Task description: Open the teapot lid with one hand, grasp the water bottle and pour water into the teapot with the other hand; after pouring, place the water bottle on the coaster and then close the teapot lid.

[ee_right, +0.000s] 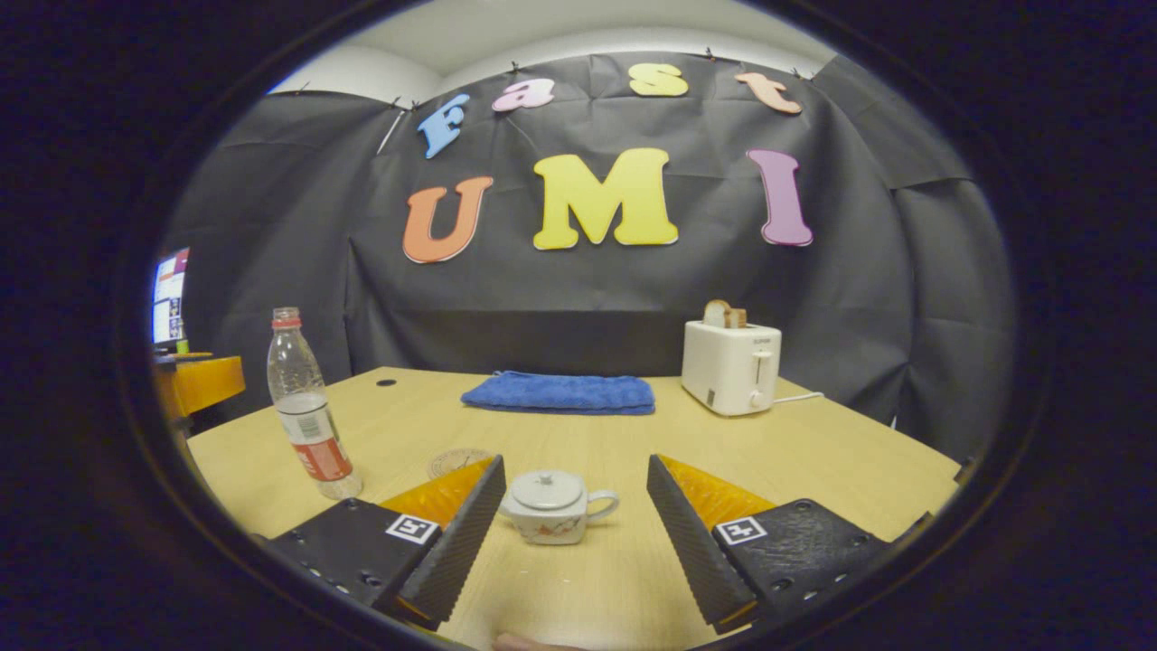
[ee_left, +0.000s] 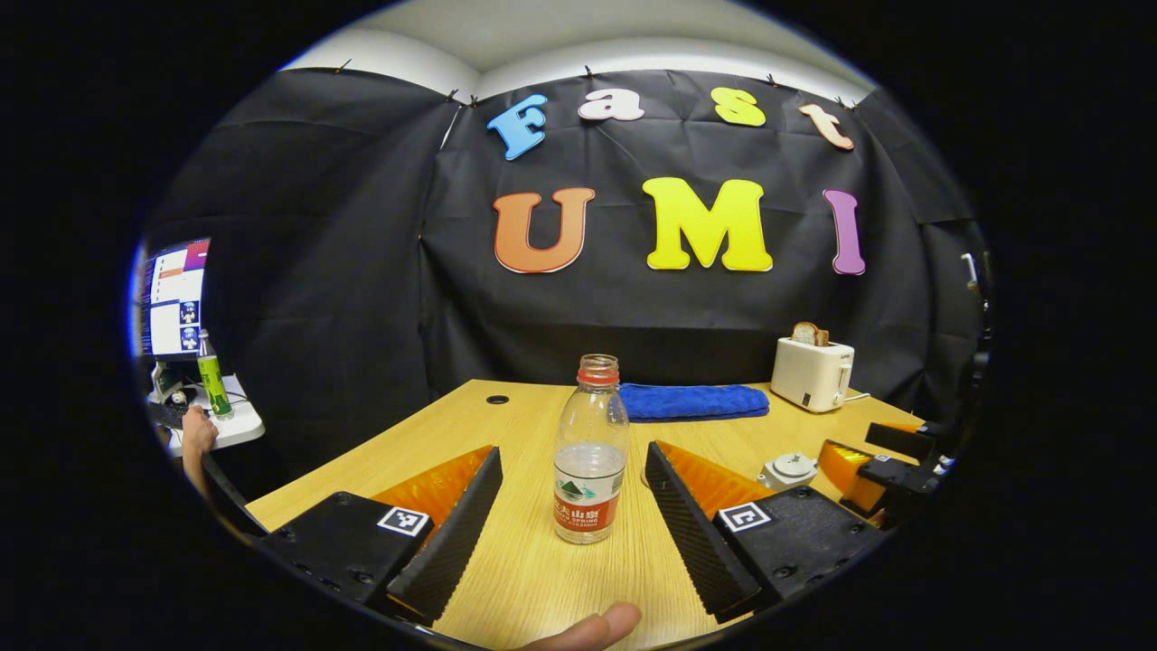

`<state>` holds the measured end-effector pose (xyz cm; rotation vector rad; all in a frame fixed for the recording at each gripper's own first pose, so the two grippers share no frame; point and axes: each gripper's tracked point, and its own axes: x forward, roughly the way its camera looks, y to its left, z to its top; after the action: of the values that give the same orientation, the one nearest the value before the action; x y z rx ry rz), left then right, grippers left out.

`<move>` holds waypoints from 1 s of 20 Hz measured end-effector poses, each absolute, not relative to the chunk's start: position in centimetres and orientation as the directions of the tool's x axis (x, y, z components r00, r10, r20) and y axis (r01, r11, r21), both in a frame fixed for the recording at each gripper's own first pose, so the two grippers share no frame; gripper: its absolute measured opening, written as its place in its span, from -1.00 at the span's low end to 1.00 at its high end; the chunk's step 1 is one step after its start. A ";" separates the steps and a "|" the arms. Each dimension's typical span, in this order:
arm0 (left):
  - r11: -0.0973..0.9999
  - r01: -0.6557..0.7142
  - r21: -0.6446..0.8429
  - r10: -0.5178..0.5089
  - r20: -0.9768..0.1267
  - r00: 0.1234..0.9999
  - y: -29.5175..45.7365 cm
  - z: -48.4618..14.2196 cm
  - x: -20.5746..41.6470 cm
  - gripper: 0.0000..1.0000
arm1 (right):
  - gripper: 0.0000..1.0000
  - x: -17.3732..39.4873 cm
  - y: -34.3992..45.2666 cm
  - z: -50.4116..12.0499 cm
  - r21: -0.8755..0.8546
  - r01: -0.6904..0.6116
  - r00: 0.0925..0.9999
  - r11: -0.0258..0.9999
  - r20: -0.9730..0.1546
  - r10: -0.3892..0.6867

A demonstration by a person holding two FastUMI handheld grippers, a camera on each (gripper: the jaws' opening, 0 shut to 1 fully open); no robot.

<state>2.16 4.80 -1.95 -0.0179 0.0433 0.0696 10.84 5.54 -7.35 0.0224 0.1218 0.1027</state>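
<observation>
Water bottle (ee_left: pixel 590 452) stands upright on the wooden table (ee_left: pixel 542 579), part filled, with no cap seen on its neck; in the left gripper view it sits between the two fingers of the left gripper (ee_left: pixel 573 506), which are spread wide with neither one touching it. Landmark for all places below is this bottle. Teapot (ee_right: pixel 551 506), small and white, stands to the bottle's right in the right gripper view, lid (ee_right: pixel 548 489) seated on it and handle turned right; it lies between the fingers of the right gripper (ee_right: pixel 575 515), also spread wide, clear of the pot on both sides. Coaster (ee_right: pixel 456 462), round and pale, lies flat on the table between bottle and teapot, partly hidden by the right gripper's left finger. Blue towel (ee_left: pixel 692 401) lies folded behind and just right of the bottle, near the table's far edge. White toaster (ee_left: pixel 812 372) stands farther right of the towel with bread in its slot. Thumb tip (ee_left: pixel 597 626) shows at the lower edge of the left gripper view, in front of the bottle.
</observation>
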 end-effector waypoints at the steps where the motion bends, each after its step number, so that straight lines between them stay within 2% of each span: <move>1: 0.998 -0.067 -0.015 0.066 -0.050 0.997 4.6 -2.2 2.3 1.00 | 0.87 11.8 5.9 -7.5 0.025 -0.108 0.986 0.994 -0.125 0.110; 2: 0.998 -0.068 -0.013 0.067 -0.057 0.996 4.6 -2.4 2.5 1.00 | 0.72 12.7 6.3 -7.6 0.017 -0.112 0.986 0.994 -0.126 0.113; 3: 0.998 -0.069 -0.009 0.068 -0.059 0.996 4.6 -2.6 2.4 1.00 | 0.77 13.5 6.6 -7.6 0.007 -0.112 0.985 0.994 -0.129 0.112; 5: 0.997 -0.071 0.001 0.071 -0.069 0.995 4.4 -3.1 2.7 0.99 | 0.70 14.8 7.2 -8.6 -0.021 -0.116 0.982 0.993 -0.156 0.111; 8: 0.997 -0.072 0.005 0.072 -0.096 0.993 4.6 -3.9 3.0 1.00 | 0.12 15.6 7.8 -10.2 -0.031 -0.122 0.972 0.992 -0.204 0.113; 9: 0.997 -0.079 0.004 0.079 -0.104 0.991 4.7 -4.1 3.0 1.00 | 0.07 15.5 8.1 -9.9 -0.012 -0.127 0.973 0.992 -0.195 0.122; 10: 0.997 -0.083 0.000 0.082 -0.113 0.990 4.8 -4.3 3.1 1.00 | -0.10 15.4 8.1 -10.1 0.002 -0.132 0.972 0.991 -0.193 0.130; 11: 0.997 -0.080 -0.003 0.079 -0.113 0.990 4.7 -4.3 3.0 1.00 | -0.14 15.3 8.1 -10.1 0.013 -0.130 0.973 0.991 -0.188 0.131; 12: 0.997 -0.074 0.000 0.073 -0.107 0.992 4.6 -4.2 2.8 1.00 | -0.31 15.4 8.1 -10.2 0.015 -0.131 0.974 0.991 -0.182 0.131; 13: 0.997 -0.070 0.006 0.071 -0.098 0.993 4.5 -4.0 2.9 1.00 | -0.32 15.5 8.1 -10.1 0.016 -0.134 0.975 0.991 -0.177 0.135; 15: 0.998 -0.068 0.007 0.068 -0.087 0.994 4.7 -3.7 2.9 1.00 | -0.71 15.5 7.9 -10.2 0.041 -0.133 0.974 0.990 -0.178 0.138; 17: 0.998 -0.057 -0.012 0.056 -0.076 0.996 4.5 -3.5 2.9 1.00 | -0.68 15.4 7.8 -9.8 0.065 -0.135 0.972 0.989 -0.184 0.145; 18: 0.999 -0.045 -0.021 0.044 -0.069 0.997 4.4 -3.4 2.9 1.00 | -0.93 15.8 7.9 -9.9 0.062 -0.138 0.972 0.989 -0.182 0.147; 20: 0.999 -0.017 -0.035 0.015 -0.058 0.998 3.9 -3.4 3.1 1.00 | -0.94 15.7 7.8 -9.5 0.050 -0.146 0.973 0.988 -0.174 0.152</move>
<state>3.09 3.87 -3.41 -0.0351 0.0577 0.0161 15.73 7.79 -9.48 0.0368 0.1784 0.1502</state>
